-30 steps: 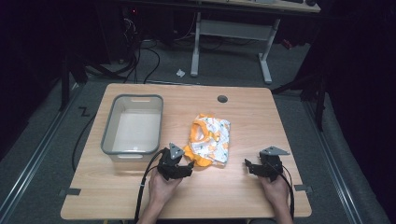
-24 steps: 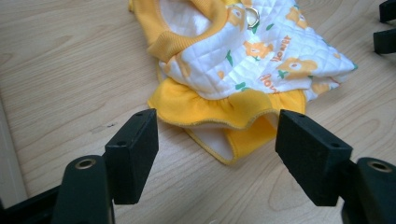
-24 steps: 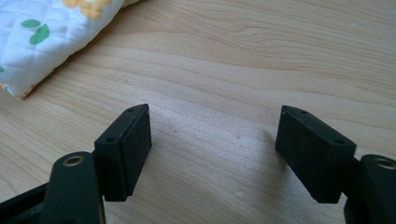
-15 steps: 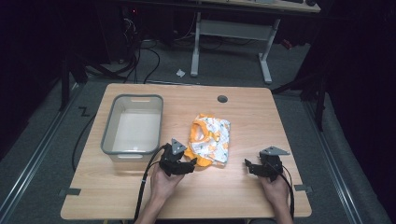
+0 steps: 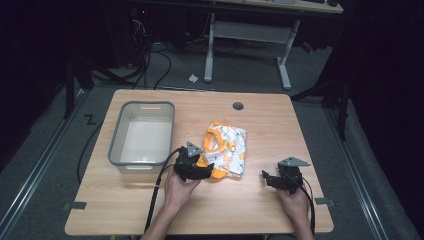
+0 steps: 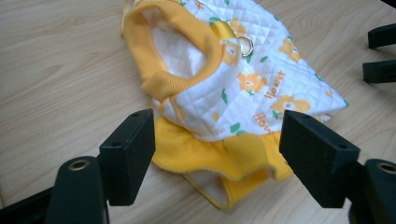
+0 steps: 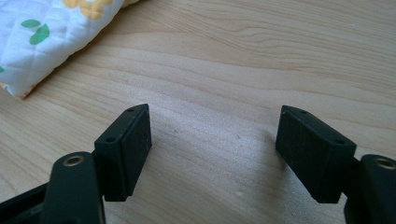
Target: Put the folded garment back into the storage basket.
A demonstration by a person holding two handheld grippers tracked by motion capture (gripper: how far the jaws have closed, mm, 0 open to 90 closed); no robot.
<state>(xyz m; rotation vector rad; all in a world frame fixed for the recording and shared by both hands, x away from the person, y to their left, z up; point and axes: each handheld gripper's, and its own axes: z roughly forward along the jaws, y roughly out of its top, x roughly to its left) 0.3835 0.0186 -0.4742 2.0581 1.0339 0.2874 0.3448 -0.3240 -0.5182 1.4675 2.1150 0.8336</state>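
Currently the left tool (image 5: 202, 170), jaws wide, sits at the garment (image 5: 226, 150)'s near-left yellow hem on the worktop (image 5: 250, 210); the right tool (image 5: 270, 179), also wide, rests farther right.

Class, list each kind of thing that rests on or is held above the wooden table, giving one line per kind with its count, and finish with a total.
Grippers: 2, the left gripper and the right gripper
Grey plastic bin: 1
Yellow and white quilted garment: 1
Total: 4
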